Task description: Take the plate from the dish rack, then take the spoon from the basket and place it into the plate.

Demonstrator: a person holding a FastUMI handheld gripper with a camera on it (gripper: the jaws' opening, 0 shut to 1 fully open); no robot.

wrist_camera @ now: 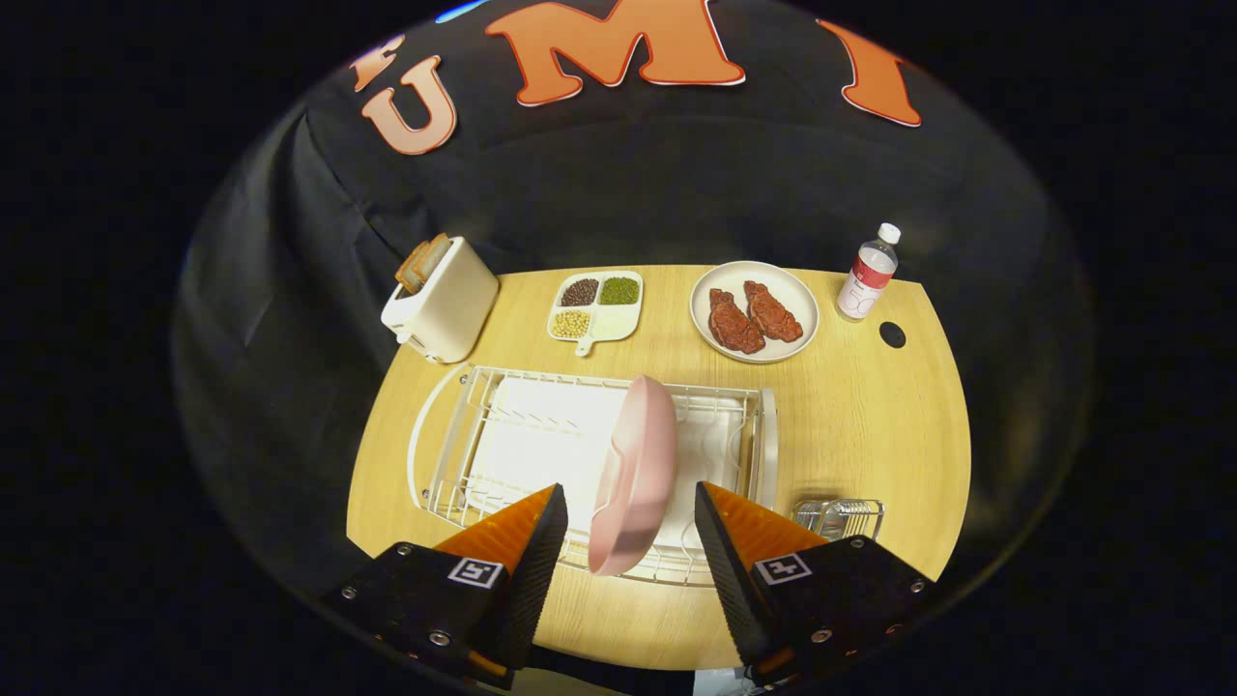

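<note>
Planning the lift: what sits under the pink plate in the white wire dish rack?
The pink plate stands on edge in the white wire dish rack, over its white drip tray. Its lowest rim hides the wires there.

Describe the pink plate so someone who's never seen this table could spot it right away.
Start at the white wire dish rack on the wooden table, nearer than the toaster. The pink plate stands on edge in it, between the open tool's fingers, untouched. Unlike the flat white plate of meat beyond, it's upright and empty.

Single fisheye camera mounted on the gripper, facing forward and steeply down along its spread fingers. It sits close above the near edge of the round light-wood table, taking in the whole tabletop to the black cloth wall.
</note>
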